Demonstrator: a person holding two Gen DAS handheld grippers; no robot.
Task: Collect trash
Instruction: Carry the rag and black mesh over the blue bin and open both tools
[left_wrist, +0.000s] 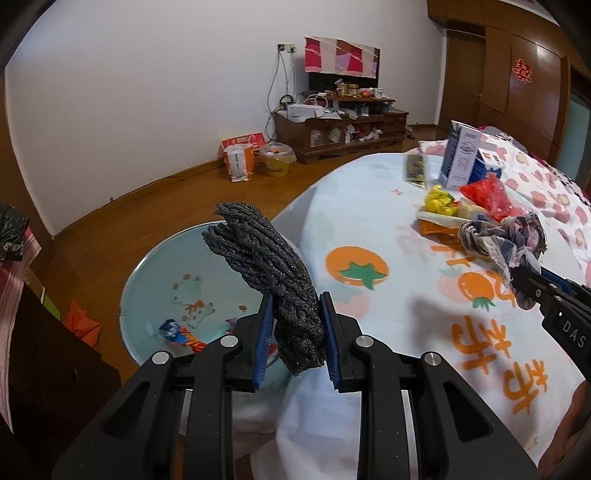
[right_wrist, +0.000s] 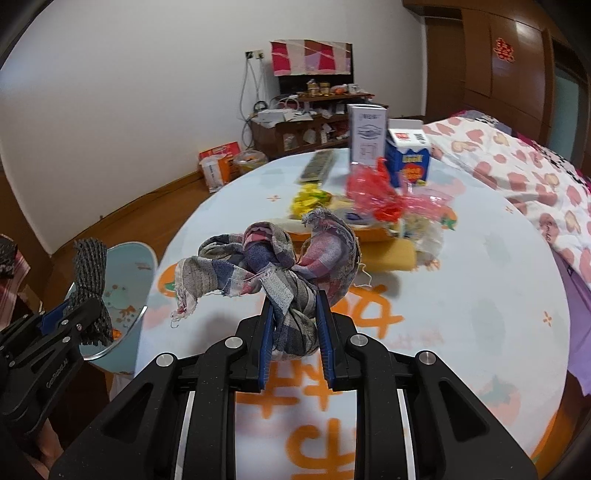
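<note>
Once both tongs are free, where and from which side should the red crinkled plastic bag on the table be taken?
Probably at the raised, bunched crest of the red plastic bag, coming down from above on the near side. It lies heaped over other scraps with the blue carton and tall white box right behind it, so a far-side approach looks crowded. The crumpled peak gives thin folds to pinch.

My left gripper (left_wrist: 296, 336) is clamped on a dark knitted bundle (left_wrist: 266, 266), held up and forward. My right gripper (right_wrist: 295, 328) grips a knotted plaid rag (right_wrist: 280, 266), raised beside the left.
</note>
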